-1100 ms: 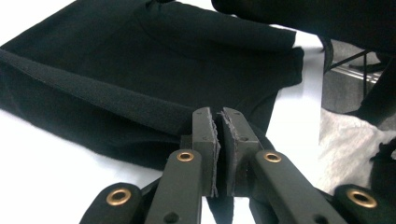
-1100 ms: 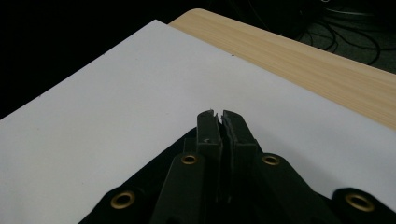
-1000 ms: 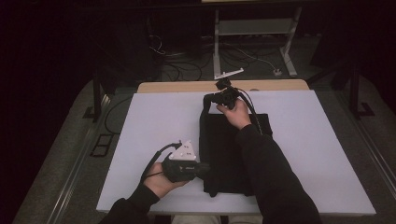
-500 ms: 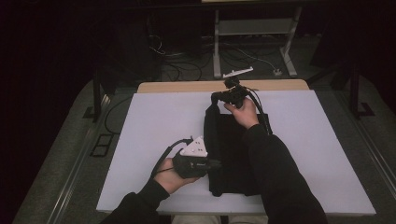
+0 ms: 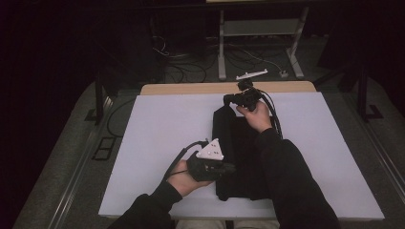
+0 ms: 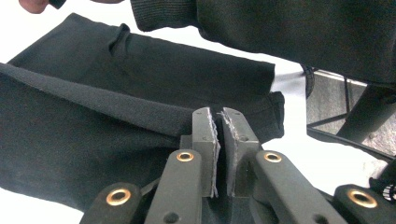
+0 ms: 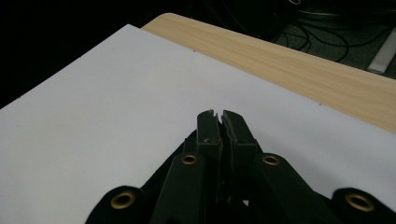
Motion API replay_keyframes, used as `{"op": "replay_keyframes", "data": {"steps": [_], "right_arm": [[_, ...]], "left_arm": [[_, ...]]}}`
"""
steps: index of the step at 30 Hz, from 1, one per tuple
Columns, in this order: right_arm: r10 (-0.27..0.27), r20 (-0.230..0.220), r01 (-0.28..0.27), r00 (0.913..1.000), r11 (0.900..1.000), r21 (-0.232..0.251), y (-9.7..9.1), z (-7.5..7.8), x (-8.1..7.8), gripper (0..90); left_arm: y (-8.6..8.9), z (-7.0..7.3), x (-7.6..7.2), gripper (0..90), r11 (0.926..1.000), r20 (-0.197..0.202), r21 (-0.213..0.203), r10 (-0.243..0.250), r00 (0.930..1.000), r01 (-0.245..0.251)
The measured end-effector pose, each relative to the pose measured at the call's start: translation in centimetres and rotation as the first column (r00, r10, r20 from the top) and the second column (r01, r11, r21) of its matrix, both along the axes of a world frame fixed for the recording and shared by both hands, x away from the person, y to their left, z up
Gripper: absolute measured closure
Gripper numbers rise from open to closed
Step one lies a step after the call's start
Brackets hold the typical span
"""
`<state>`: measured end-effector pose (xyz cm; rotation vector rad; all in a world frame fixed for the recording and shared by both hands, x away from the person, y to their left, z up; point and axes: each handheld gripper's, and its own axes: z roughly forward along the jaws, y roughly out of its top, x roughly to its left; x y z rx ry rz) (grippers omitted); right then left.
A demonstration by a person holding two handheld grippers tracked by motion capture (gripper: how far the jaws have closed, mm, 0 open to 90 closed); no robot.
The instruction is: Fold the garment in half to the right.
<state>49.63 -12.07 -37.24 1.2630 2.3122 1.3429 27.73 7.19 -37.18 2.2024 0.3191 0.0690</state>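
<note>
A white sheet [image 5: 153, 138] covers the bench [image 5: 191, 88], whose bare wooden edge shows along the far side, above centre of the frame. On the dark floor beyond, at upper centre, cables [image 5: 191, 62] lie tangled beside a white stand [image 5: 260, 28]. A white strip [image 5: 251, 75] lies just behind the bench.

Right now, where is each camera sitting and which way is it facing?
High view: above the person's side, looking forward and down on the white table; both forearms show, with the left gripper and right gripper pinching the black garment.
Left gripper view: on the left gripper, looking along its shut jaws over the garment; the other arm's sleeve crosses above.
Right gripper view: on the right gripper, facing the table's far wooden edge.
All three views share the garment and table.
</note>
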Motion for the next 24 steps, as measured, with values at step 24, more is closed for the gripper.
{"op": "replay_keyframes", "data": {"steps": [24], "right_arm": [[-0.047,-0.012,0.046,0.9988,0.9989,-0.012,-4.2,-0.3,-0.7,84.9]], "left_arm": [[-4.0,-1.0,0.5,82.6,0.9982,-0.025,-0.005,-0.059,0.9979,0.059]]}}
